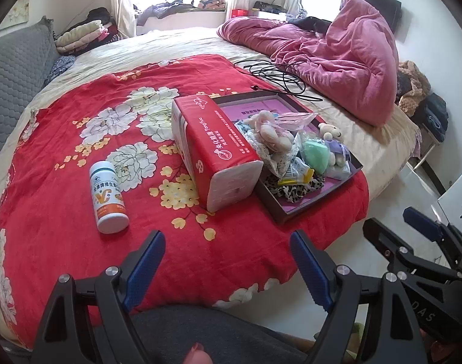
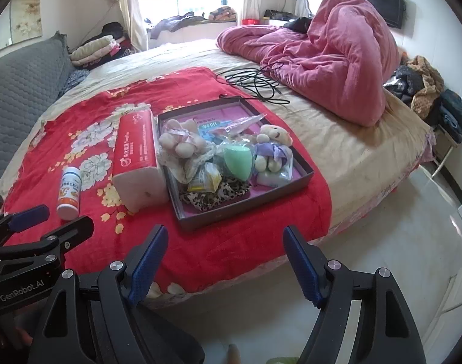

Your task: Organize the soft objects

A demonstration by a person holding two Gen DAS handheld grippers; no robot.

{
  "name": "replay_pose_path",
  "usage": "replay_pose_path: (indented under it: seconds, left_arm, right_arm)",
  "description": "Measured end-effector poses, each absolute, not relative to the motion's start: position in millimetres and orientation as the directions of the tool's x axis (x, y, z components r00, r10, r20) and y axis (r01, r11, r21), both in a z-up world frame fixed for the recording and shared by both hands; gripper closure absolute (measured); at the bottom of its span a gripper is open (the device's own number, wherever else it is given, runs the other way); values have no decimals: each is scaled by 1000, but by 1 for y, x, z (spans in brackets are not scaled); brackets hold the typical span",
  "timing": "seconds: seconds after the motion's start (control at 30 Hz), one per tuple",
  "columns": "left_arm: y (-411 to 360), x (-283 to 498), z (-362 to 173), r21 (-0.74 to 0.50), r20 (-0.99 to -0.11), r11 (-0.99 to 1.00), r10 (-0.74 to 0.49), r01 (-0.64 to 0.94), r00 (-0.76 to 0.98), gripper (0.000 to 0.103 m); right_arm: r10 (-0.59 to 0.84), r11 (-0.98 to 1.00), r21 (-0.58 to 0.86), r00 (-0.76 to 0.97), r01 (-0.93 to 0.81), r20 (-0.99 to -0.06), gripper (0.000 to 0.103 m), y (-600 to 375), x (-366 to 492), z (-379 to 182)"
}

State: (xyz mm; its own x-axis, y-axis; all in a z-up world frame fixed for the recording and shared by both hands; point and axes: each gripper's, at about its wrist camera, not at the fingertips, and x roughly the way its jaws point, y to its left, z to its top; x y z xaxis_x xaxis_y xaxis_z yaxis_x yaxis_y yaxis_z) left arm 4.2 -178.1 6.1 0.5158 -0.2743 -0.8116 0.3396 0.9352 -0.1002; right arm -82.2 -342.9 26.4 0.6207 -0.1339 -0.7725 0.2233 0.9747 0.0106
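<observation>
— Both grippers are hanging low off the bed's near edge: left gripper point(image 1: 228, 264) with its blue pads spread wide and nothing between them, right gripper point(image 2: 225, 261) likewise wide apart and empty. Neither is touching anything.

— Where are the soft things sitting?

— Nearly all are lying in the shallow dark tray point(image 2: 303, 179) on the red floral blanket point(image 2: 88, 109). Counting: two plush bears, a cream one point(image 2: 182, 142) wrapped in plastic at the tray's left, and a second one in a purple dress point(image 2: 273, 148) at the right. One green sponge point(image 2: 238, 159) is resting between them. One leopard-print fabric piece point(image 2: 215, 194) is lying at the near edge, one small yellow packet point(image 2: 205, 182) just behind it, one white pack point(image 2: 276, 177) under the second bear.

— And outside the tray?

— One red tissue pack point(image 2: 138, 154) is leaning against the tray's left wall, half on the blanket. One white pill bottle point(image 2: 68, 192) is lying beside that, apart from the tray.

— Progress?

— Judging the job as largely finished: small soft items are gathered. The tissue pack seems to be the only soft item left; the bottle is hard and likely staying out.
</observation>
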Motion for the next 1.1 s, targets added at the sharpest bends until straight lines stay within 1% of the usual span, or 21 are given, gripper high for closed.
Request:
replay_pose_path:
  seconds: [1.1]
  left_arm:
    - [-177,3,-2,-72,-822,945,-237,319,517,19]
  right_arm:
    - [-139,972,2,584,234,-800,24,-346,-79,12]
